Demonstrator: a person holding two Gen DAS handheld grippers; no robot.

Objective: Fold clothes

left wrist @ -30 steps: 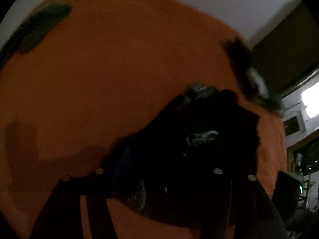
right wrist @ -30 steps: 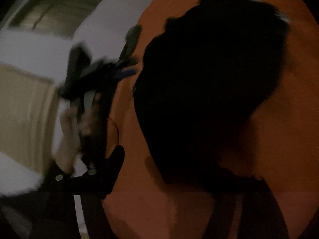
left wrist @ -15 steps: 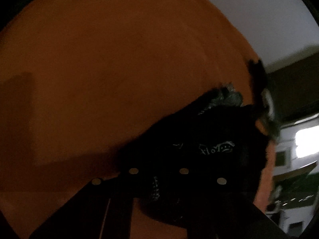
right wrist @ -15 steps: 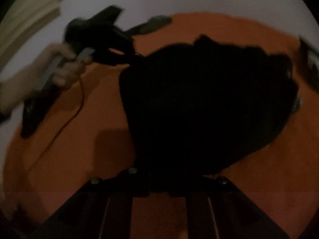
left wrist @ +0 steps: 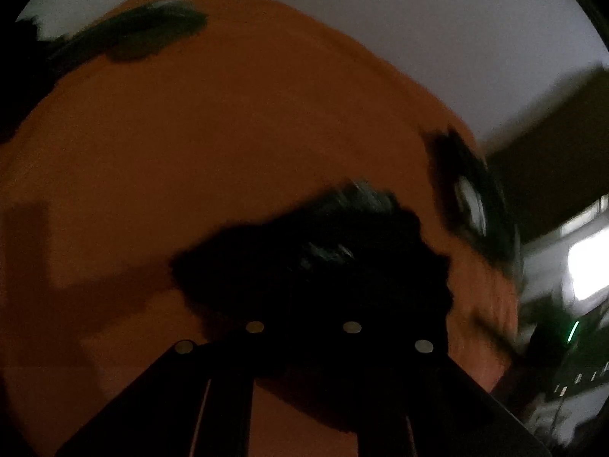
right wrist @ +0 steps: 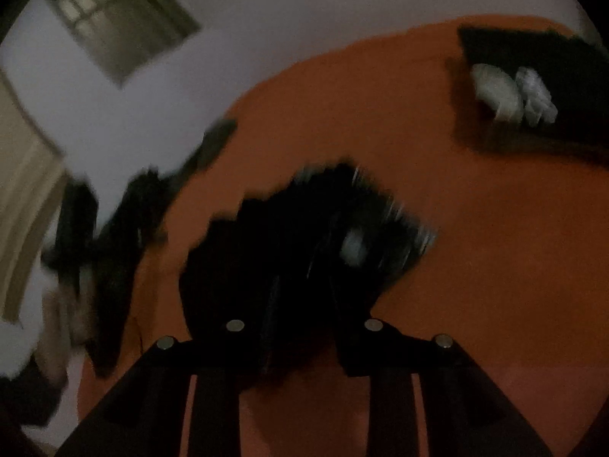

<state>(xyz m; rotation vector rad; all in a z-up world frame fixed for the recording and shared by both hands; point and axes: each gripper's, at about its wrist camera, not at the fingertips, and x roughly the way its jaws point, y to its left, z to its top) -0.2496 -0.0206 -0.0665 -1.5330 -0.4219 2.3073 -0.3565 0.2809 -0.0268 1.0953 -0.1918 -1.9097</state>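
Observation:
A black garment lies bunched on the orange table cover. My left gripper is shut on its near edge, and the dark cloth hides the fingertips. In the right wrist view the same black garment is gathered up between the fingers of my right gripper. Those jaws are opening slightly with the cloth still pinched between them. The left gripper shows blurred at the left, with a hand on it.
A folded black garment with a white print lies at the far right of the table; it shows blurred as the folded garment in the left view. A dark green object lies at the far edge. White wall and a window stand behind.
Both grippers went from open to closed on the black garment. They then rose and drew it into a smaller, bunched heap. The right view swung round to face the table.

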